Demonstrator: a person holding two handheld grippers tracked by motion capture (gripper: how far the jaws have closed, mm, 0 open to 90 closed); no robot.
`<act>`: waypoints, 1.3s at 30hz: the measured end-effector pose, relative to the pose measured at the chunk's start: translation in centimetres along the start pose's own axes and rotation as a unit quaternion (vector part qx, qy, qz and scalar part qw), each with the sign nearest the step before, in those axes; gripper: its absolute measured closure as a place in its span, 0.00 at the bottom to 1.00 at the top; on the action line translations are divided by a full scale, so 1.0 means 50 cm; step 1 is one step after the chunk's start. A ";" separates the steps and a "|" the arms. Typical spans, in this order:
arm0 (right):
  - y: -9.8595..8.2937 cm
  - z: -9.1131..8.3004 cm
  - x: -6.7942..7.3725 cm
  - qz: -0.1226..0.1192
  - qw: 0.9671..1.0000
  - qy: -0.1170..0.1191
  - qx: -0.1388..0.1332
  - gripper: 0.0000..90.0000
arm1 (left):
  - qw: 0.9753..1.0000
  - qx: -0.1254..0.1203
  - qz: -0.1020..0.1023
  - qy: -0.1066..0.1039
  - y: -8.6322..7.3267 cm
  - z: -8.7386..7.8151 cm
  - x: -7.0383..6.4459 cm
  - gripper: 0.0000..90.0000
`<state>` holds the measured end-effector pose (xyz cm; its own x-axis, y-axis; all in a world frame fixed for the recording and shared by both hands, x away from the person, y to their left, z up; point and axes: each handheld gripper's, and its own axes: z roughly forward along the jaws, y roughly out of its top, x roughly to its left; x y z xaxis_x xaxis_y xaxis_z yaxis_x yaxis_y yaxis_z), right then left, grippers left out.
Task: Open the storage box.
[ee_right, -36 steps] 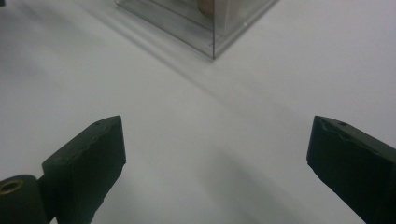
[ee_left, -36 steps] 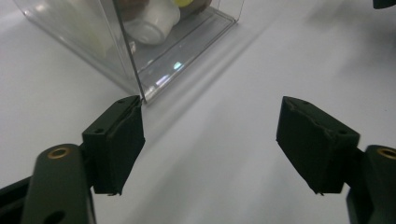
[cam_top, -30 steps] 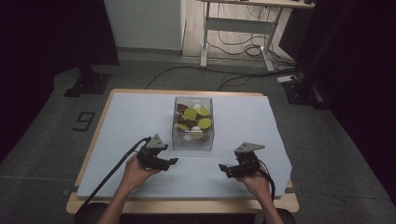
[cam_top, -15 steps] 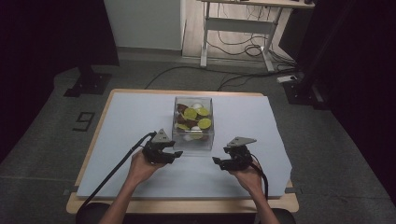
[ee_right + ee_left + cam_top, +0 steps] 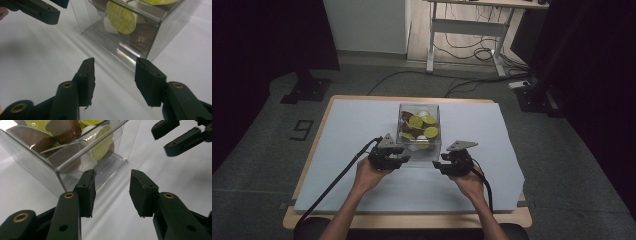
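High view: clear plastic box (image 5: 419, 131) of coffee pods (image 5: 416, 121) on bench (image 5: 337, 130); rigid, slick, probably light; grip by opposite walls. Left hand-held gripper (image 5: 404, 159), right hand-held gripper (image 5: 438, 165): both released.

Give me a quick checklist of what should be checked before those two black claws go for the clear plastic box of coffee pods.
1. Left claw open, nothing held: ok.
2. Right claw open, nothing held: ok.
3. Clear plastic box upright on the white table cover: ok.
4. Box top open so the yellow-lidded and brown coffee pods can be reached: ok.
5. Both claws short of the box's near wall, one toward each near corner, not touching it: ok.
6. Whether the pods are loose or wedged together: cannot tell.
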<state>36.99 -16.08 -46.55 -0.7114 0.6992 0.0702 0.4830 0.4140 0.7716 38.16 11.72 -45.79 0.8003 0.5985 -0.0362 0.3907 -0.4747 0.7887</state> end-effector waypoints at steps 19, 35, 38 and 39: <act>0.035 0.040 0.007 -0.012 0.999 -0.016 -0.027 0.80 | 1.000 -0.002 0.003 0.027 0.012 0.025 0.005 0.78; 0.053 0.071 -0.002 0.006 0.999 -0.019 -0.034 0.88 | 1.000 -0.011 -0.013 0.027 0.011 0.048 0.012 0.84; 0.058 0.072 0.001 0.004 0.999 -0.021 -0.036 0.89 | 0.999 -0.015 -0.012 0.025 0.011 0.050 0.010 0.84; 0.060 0.072 0.002 0.005 0.999 -0.019 -0.036 0.90 | 0.999 -0.017 -0.011 0.027 0.011 0.050 0.009 0.84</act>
<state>40.21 -12.66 -46.51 -0.6861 0.7254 0.0552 0.4509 0.3646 0.8147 39.88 10.12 -46.93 0.7660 0.6425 -0.0211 0.3909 -0.4394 0.8088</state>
